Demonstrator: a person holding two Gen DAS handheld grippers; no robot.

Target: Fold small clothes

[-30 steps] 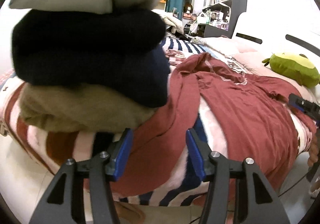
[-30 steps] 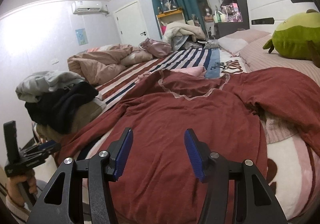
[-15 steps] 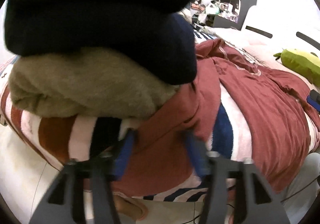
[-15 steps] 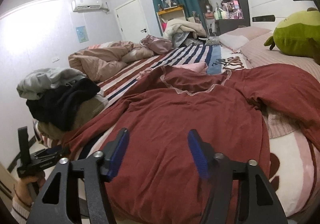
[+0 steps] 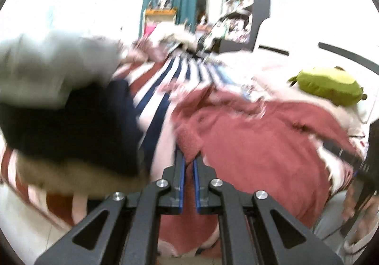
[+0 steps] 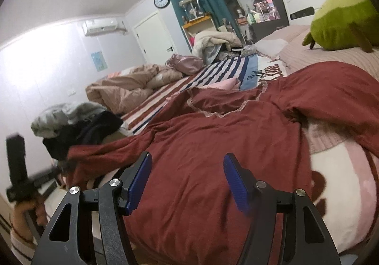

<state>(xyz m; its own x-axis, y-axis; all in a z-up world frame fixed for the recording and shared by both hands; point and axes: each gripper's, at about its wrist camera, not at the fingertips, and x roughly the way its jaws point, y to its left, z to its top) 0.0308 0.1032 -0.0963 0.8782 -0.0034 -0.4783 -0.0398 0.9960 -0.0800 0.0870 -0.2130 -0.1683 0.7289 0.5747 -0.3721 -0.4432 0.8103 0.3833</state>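
Red garment (image 6: 213, 158): spread across the bed (image 6: 331, 170), sleeve end at 9 o'clock.
Left gripper (image 5: 188, 165): fingers clamped on that sleeve edge, probably to draw it inward for a fold.
Right gripper (image 6: 187, 175): fingers apart, poised over the body.
Folded stack (image 6: 78, 122): 10 o'clock, beside the sleeve.

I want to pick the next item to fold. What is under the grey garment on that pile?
Under the grey garment lies a black garment, then a tan garment resting on the striped blanket. Anything folded inside the pile is covered.
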